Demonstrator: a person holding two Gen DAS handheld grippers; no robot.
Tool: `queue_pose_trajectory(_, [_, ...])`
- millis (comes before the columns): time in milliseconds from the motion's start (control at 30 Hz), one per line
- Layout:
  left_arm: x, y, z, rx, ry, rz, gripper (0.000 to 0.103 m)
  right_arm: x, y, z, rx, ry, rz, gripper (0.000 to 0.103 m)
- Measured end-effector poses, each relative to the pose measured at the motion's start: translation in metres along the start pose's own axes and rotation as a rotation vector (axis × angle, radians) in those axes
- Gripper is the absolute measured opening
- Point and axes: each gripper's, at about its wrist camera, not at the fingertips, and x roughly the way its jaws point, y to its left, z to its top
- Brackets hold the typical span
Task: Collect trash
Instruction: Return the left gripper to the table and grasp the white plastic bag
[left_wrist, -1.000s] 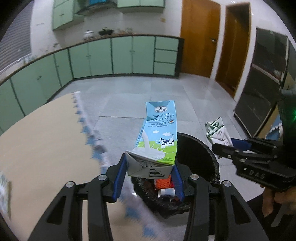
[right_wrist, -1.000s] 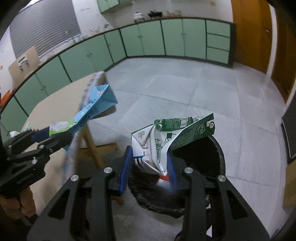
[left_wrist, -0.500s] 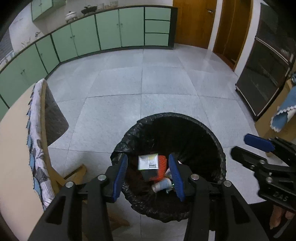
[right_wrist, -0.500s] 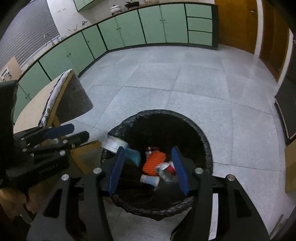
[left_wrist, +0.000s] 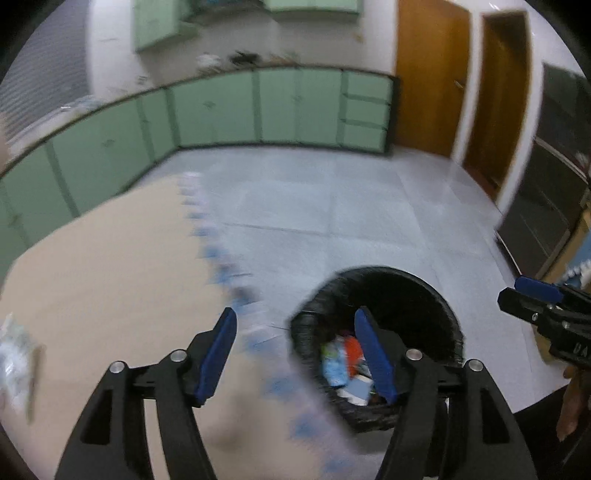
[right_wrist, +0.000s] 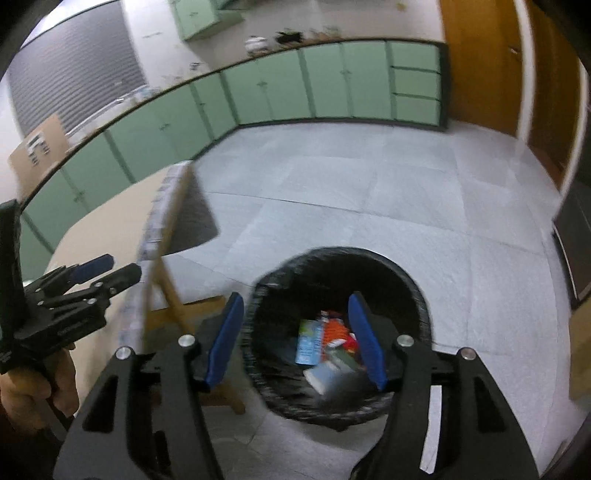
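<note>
Trash sits in the bin (right_wrist: 417, 295), a round black tub lined with a crinkly black bag, on the grey tiled floor (right_wrist: 369, 192). Inside: a blue carton (right_wrist: 309, 341), an orange mesh piece (right_wrist: 332, 330), a green-white carton (right_wrist: 347, 360), all blurred. Your right gripper (right_wrist: 295, 338) hangs over the bin, blue-padded fingers (right_wrist: 225, 338) spread wide, holding nothing. Your left gripper (left_wrist: 295, 354) straddles the bin's rim (left_wrist: 424, 284) and the desk (left_wrist: 92, 277) edge, fingers wide, nothing between them. Left view only: the tan desk top, a blurred clear wrapper (left_wrist: 14, 354) on it at far left. Right view only: the desk's wooden legs (right_wrist: 173, 291). Green cabinets (right_wrist: 295, 81) line the back wall.
</note>
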Motion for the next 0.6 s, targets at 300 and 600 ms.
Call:
queue_pose_trajectory(300, [-0.119, 0.148, -0.078, -0.217, -0.165, 0.341, 0.073, 0.001, 0.172, -0.004, -0.281, -0.035, 0.227, 0.062])
queue_pose_trajectory(600, [-0.162, 0.281, -0.133, -0.368, -0.186, 0.510, 0.073, 0.027, 0.308, -0.004, -0.418, -0.003, 0.376, 0.062])
